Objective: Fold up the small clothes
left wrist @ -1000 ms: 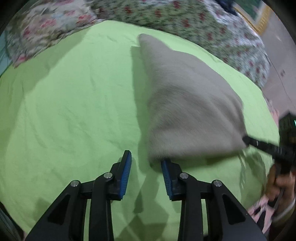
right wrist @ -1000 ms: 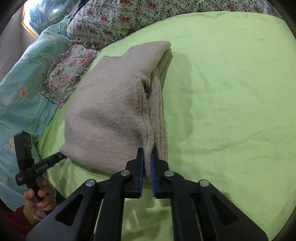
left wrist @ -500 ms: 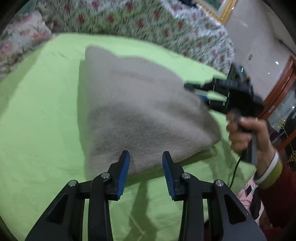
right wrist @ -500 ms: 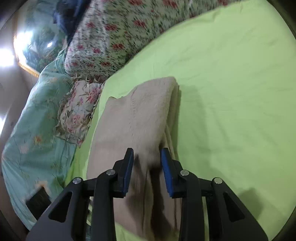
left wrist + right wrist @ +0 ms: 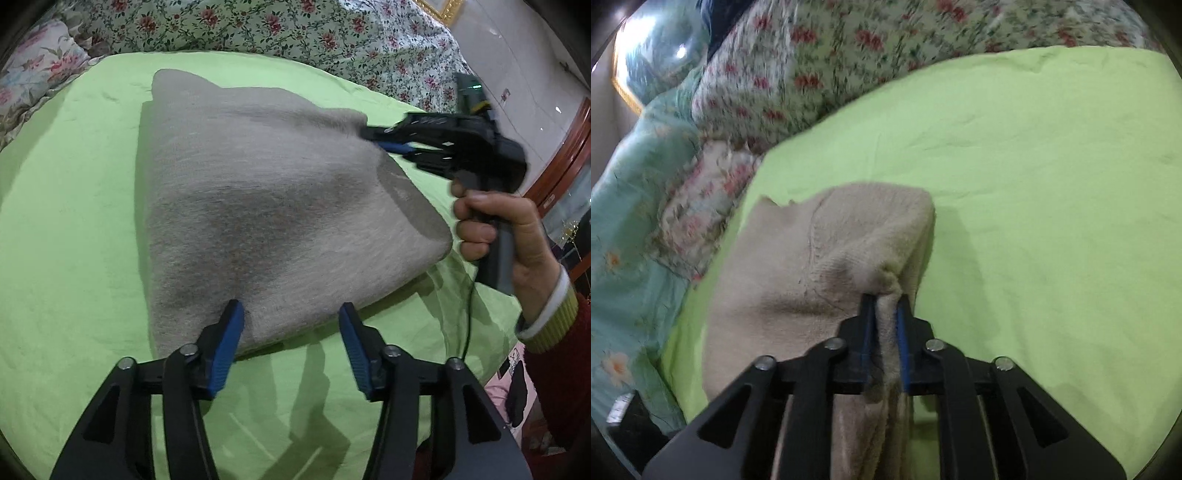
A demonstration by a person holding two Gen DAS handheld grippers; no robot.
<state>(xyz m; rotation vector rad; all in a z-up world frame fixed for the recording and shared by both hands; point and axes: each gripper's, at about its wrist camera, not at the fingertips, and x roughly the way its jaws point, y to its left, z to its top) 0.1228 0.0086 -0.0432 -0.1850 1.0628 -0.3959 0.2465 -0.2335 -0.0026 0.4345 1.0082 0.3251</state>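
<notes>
On green sheet [image 5: 66,221]: folded beige garment [image 5: 266,206], right tool [image 5: 884,306] closing on it.

a green sheet [image 5: 74,229] beside a floral quilt [image 5: 280,26].

Your folded garment [image 5: 280,206] lies on the sheet [image 5: 74,236], which spreads out around it on every side. Behind the sheet, along its far edge, the quilt [image 5: 280,26] is heaped up, and a pillow [image 5: 33,66] sits at the far left corner beside it. Your left gripper [image 5: 291,325] is at the garment's near edge, its jaws opening, with that edge lying between them. Your right gripper [image 5: 886,314] is at the garment's right side, its jaws closing on a bunched fold of cloth. Your right hand [image 5: 506,229] is just right of the garment.
</notes>
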